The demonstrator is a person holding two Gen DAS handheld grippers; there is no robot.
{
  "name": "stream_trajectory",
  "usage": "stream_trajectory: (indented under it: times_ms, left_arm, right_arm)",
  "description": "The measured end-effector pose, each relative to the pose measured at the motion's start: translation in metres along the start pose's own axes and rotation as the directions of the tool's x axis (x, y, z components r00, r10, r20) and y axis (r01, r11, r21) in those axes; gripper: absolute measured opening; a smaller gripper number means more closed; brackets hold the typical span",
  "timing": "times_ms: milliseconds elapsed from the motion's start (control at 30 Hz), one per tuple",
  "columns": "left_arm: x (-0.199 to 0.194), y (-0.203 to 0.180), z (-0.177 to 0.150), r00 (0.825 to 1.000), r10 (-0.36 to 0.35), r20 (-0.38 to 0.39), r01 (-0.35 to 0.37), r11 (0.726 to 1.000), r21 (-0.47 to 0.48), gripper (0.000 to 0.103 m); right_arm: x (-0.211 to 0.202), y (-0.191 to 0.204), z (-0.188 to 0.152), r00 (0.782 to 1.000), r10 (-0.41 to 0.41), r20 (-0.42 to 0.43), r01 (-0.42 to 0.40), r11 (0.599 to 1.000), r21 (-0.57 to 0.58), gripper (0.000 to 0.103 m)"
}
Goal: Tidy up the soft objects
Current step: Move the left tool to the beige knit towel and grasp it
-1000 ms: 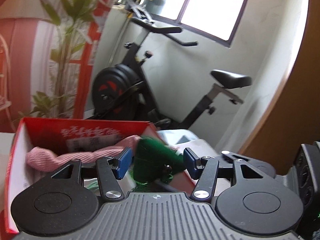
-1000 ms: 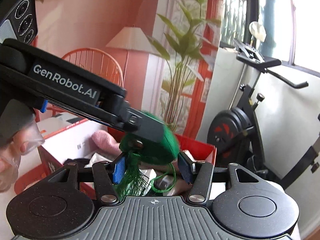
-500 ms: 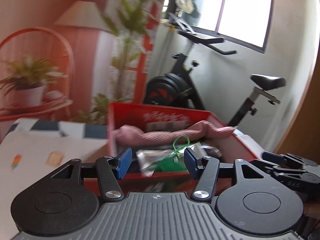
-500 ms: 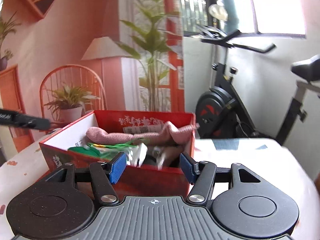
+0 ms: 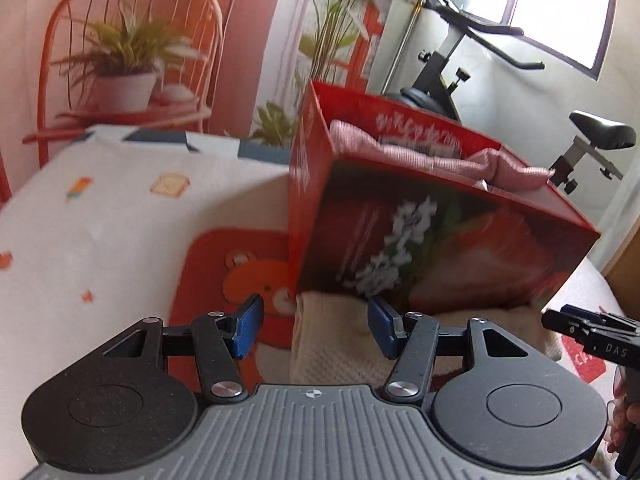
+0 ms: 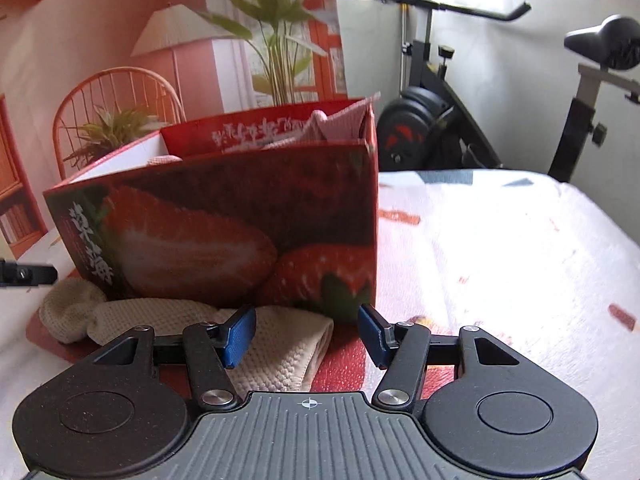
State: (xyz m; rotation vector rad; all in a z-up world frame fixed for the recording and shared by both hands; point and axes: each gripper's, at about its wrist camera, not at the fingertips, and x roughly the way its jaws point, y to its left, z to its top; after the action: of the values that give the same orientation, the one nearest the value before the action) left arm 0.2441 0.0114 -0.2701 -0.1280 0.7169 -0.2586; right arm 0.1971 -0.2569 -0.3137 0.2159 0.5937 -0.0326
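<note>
A red strawberry-print box [image 5: 432,236] [image 6: 224,232] stands on the table and holds a pink knitted cloth [image 5: 420,152] [image 6: 336,124]. A cream knitted cloth [image 5: 340,344] [image 6: 168,320] lies on the table against the box's near side. My left gripper [image 5: 316,330] is open and empty, low over one end of the cream cloth. My right gripper [image 6: 306,334] is open and empty, low over the cloth's other end. The right gripper's tip shows at the right edge of the left wrist view [image 5: 592,332].
The table has a white patterned cover [image 5: 92,220] [image 6: 500,248] with an orange bear mat [image 5: 240,280] under the box. An exercise bike [image 6: 452,92] stands behind the table. A chair with a potted plant [image 5: 128,76] stands at the back left.
Both grippers have pulled back and dropped low in front of the box. A green tasselled object seen between the fingers a second ago now is out of view. The cream cloth has come into view.
</note>
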Motion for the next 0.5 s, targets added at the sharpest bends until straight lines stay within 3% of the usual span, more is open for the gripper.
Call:
stream_trajectory:
  times_ms: [267,500]
  left_arm:
    - [0.015,-0.007,-0.023,1.0,0.023,-0.004,-0.023,0.999,0.023,0.061]
    - [0.016,-0.004,-0.029,0.998,0.058,0.005,-0.058,0.998,0.008,0.072]
  right_arm:
    - [0.011,0.003,-0.011,1.0,-0.01,-0.023,0.01,1.0,-0.017,0.054]
    - [0.016,0.014,-0.014,0.999,-0.015,-0.032,0.012,0.998,-0.067,0.05]
